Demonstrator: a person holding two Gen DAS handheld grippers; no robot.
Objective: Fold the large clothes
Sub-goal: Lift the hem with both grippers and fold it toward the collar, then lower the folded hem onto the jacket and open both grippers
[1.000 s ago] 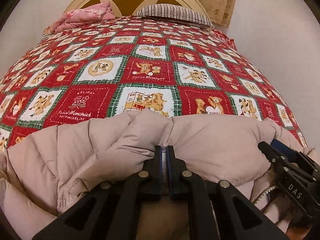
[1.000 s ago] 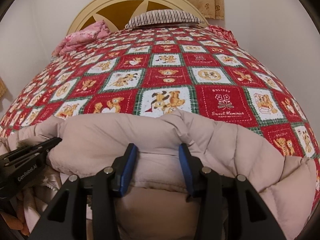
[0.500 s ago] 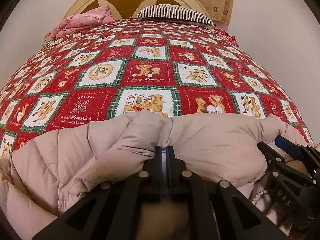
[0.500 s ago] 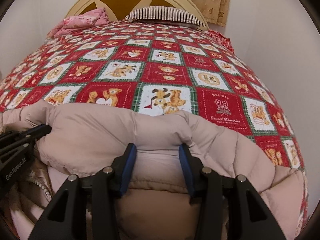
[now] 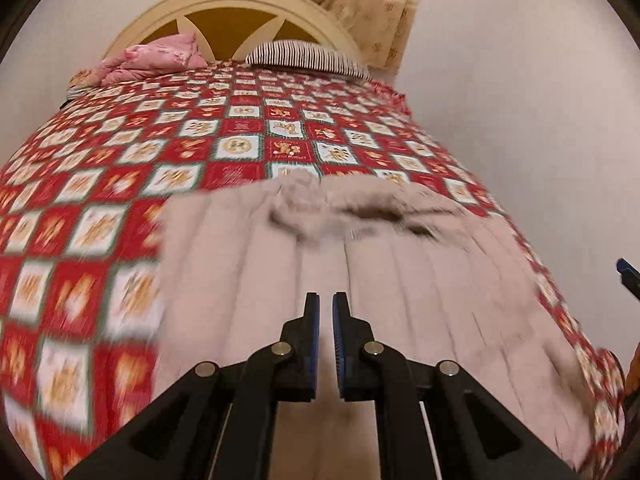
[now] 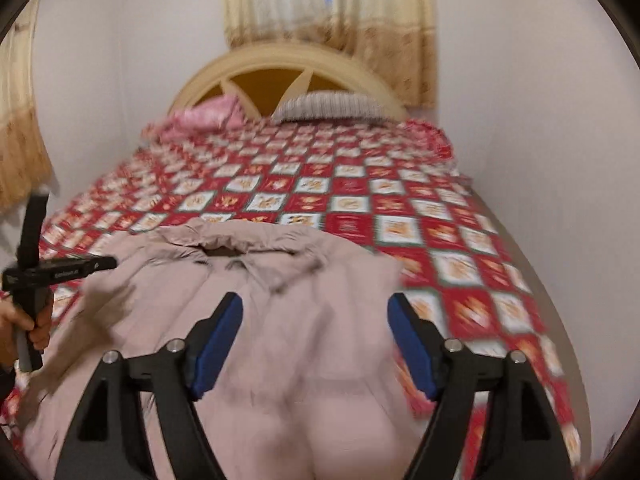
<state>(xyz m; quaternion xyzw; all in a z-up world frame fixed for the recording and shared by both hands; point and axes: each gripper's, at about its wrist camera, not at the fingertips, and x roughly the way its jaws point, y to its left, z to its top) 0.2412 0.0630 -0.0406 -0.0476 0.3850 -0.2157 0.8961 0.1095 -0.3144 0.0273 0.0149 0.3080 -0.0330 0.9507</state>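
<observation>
A pale pink quilted puffer coat (image 5: 360, 272) lies spread flat at the foot edge of the bed (image 5: 120, 184), nearer the bed's right edge in the left wrist view, its collar (image 5: 316, 204) bunched at the end pointing toward the headboard (image 5: 240, 4). The bed carries a red-and-white patchwork quilt with bear prints. At the head edge sit a pink pillow (image 5: 160, 56) toward the left corner and a striped pillow (image 5: 304, 60) beside it, under a beige curtain (image 6: 332, 28).

The left gripper (image 5: 326, 308) hovers above the coat's lower part, its jaws nearly together with a narrow gap and nothing between them. The right gripper (image 6: 316, 312) is also above the coat, its jaws wide apart and holding nothing. In the right wrist view the person's left hand (image 6: 24, 332) grips the other tool's handle over the bed's left edge. Both views are motion-blurred
</observation>
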